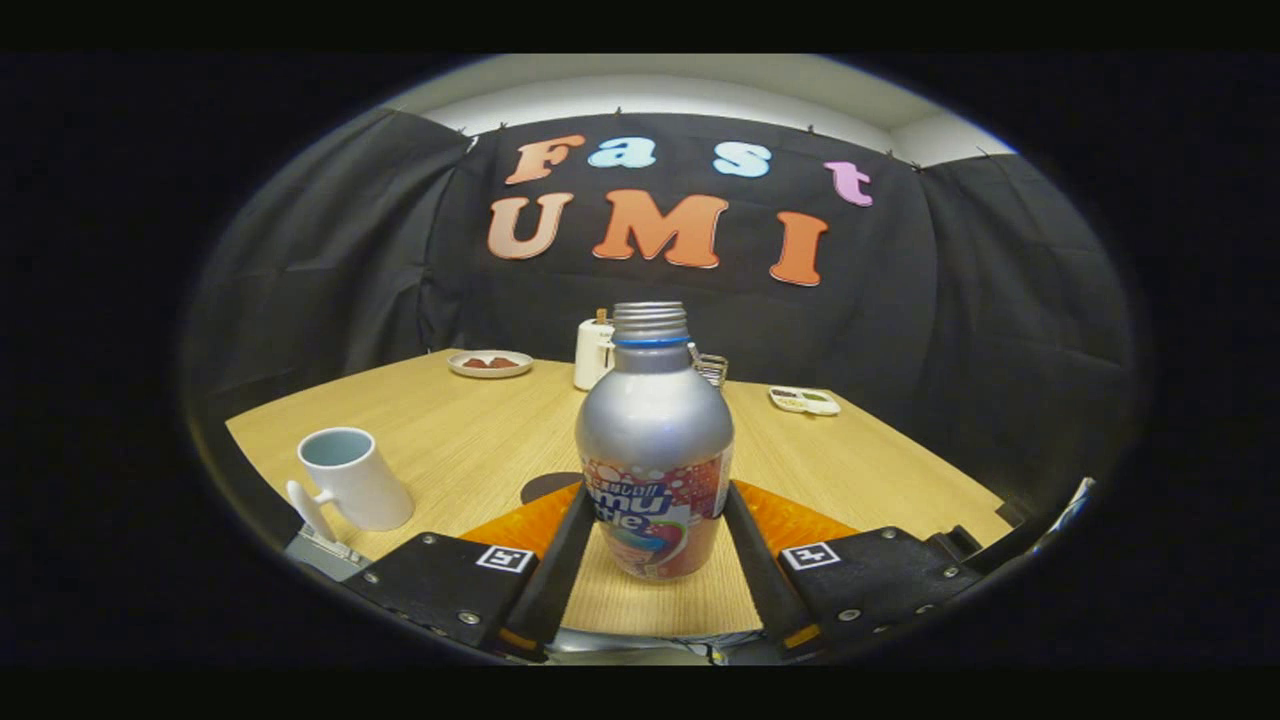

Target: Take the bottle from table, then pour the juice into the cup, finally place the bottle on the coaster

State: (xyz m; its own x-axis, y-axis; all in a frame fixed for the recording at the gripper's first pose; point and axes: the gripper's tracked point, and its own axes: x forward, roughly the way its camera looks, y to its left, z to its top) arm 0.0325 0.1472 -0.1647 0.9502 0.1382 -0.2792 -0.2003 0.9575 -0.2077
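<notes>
**One step underway, two waiting**

Two fingers of the gripper (655,525) are pressing against the labelled lower body of the bottle (654,440), one on each side, so the jaws are closing on it and appear to be gripping it. The bottle is standing upright between them with its cap off, and whether its base is resting on the wooden table (450,420) or hanging just above it is hard to tell. Pouring is not yet begun, judging by that upright pose: the white cup (352,478) is sitting well off to the left, handle toward the camera. What seems to be the dark coaster (548,486) is peeking out just behind the left finger, awaiting the final placement.
</notes>
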